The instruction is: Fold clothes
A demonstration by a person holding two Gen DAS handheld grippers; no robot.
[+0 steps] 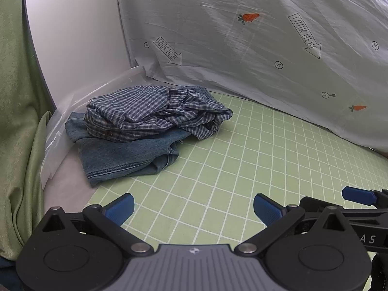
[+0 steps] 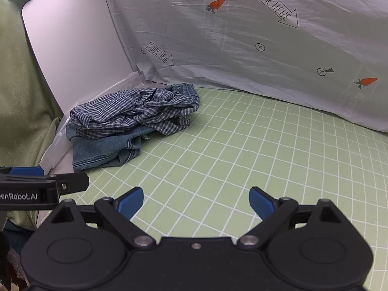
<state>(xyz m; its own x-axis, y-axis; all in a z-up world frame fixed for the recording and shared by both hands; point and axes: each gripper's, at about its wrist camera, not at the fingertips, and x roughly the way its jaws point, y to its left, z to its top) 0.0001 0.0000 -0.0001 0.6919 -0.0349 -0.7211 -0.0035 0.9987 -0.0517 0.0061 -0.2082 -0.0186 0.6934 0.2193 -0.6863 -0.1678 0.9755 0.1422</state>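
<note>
A crumpled blue-and-white checked shirt point(image 1: 155, 111) lies heaped on a folded piece of blue denim point(image 1: 126, 155) at the far left corner of a green grid-patterned mat point(image 1: 242, 160), close against a white panel point(image 1: 80, 36) and a strip of clear plastic point(image 1: 55, 145). Both grippers hover over the near edge of the mat, angled downward, well apart from the pile. The left gripper point(image 1: 194, 209) has its blue pads point(image 1: 121, 208) spread wide with only bare mat between them; the clothes sit ahead of it and to its left. The right gripper point(image 2: 196, 203) is likewise released and holds nothing, the pile lying farther off ahead and to its left. From the right wrist view, the left gripper's body juts in at the mat's near left edge. A grey sheet point(image 1: 254, 48) printed with carrots and arrows rises behind the mat; green fabric point(image 1: 17, 111) hangs left of the mat.
</note>
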